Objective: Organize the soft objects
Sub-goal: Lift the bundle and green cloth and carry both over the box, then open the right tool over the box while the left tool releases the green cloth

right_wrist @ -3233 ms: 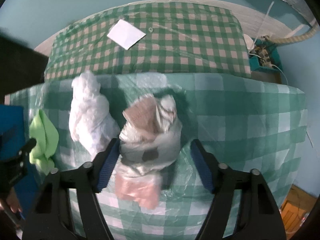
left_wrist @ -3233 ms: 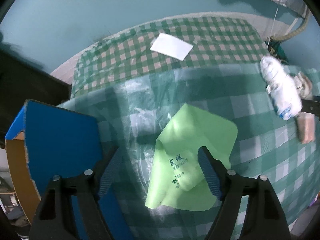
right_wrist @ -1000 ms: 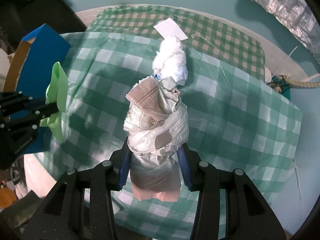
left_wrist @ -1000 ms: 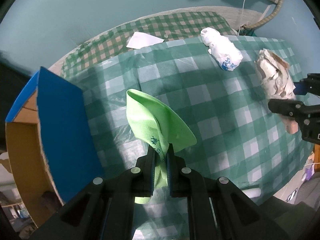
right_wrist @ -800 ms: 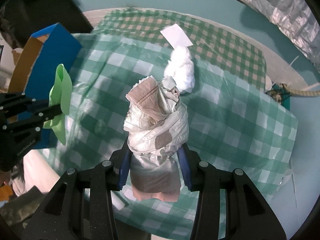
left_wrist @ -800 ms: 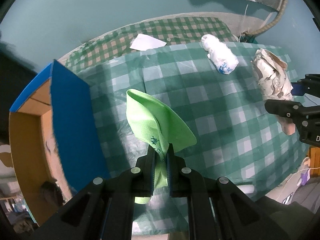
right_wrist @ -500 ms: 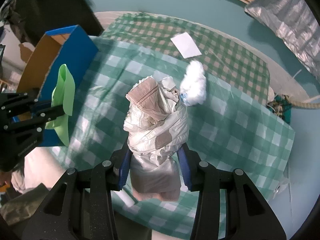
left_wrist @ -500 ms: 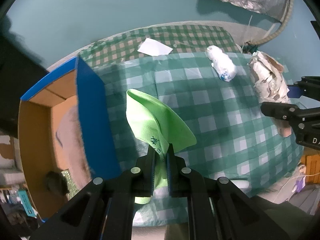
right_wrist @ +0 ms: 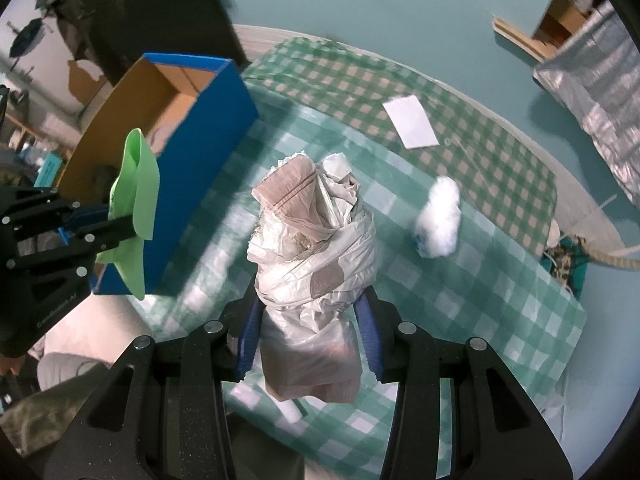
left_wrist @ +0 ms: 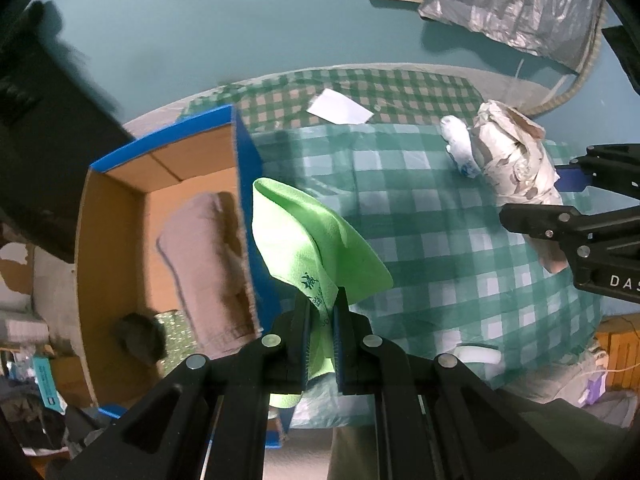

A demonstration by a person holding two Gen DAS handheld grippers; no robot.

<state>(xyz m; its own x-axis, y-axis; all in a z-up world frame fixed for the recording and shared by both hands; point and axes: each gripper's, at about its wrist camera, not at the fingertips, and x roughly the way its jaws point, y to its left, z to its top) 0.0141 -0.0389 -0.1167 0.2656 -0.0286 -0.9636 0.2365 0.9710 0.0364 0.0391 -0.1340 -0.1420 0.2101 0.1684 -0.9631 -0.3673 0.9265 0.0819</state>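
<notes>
My left gripper is shut on a light green cloth and holds it in the air beside the blue wall of an open cardboard box. A brown towel lies inside the box. My right gripper is shut on a crumpled white and tan bag bundle, held above the green checked table. The bundle also shows in the left wrist view. A white wad lies on the table beyond it. The green cloth and the box show at left in the right wrist view.
A white paper sheet lies at the far side of the table. A silver sheet and cables lie on the teal floor beyond. Clutter sits on the floor left of the box.
Both grippers have risen and shifted left with their loads. The box's open inside with the brown towel has come into the left wrist view. The white wad stays on the table.
</notes>
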